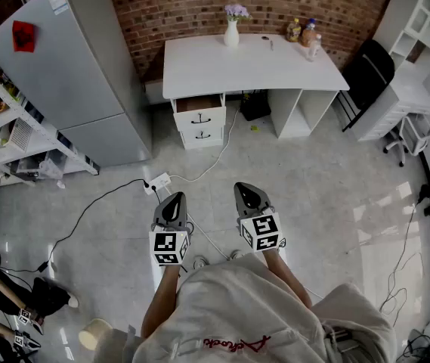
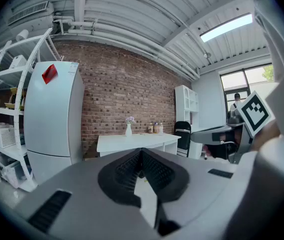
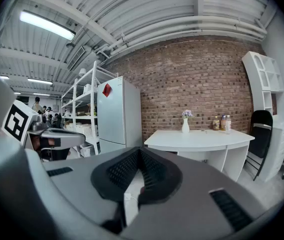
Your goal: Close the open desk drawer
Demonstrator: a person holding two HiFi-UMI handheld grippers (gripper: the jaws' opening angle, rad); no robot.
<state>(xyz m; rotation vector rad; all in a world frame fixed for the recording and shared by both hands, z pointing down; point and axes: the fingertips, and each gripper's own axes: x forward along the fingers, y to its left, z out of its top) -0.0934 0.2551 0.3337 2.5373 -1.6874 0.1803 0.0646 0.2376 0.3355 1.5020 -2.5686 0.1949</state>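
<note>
A white desk (image 1: 245,65) stands against the brick wall at the far side of the room. Its top drawer (image 1: 199,110) on the left side stands pulled out, with two more drawer fronts below it shut. My left gripper (image 1: 173,203) and right gripper (image 1: 249,193) are held side by side over the floor, well short of the desk, both shut with nothing between their tips. The desk (image 2: 137,142) appears ahead in the left gripper view, and the same desk (image 3: 199,140) to the right of centre in the right gripper view. The drawer is hidden in both gripper views.
A tall grey fridge (image 1: 71,66) stands left of the desk, with white shelving (image 1: 3,138) beyond it. A power strip (image 1: 159,181) and cables lie on the floor between me and the desk. A black folding chair (image 1: 366,74) and white cabinets sit at the right.
</note>
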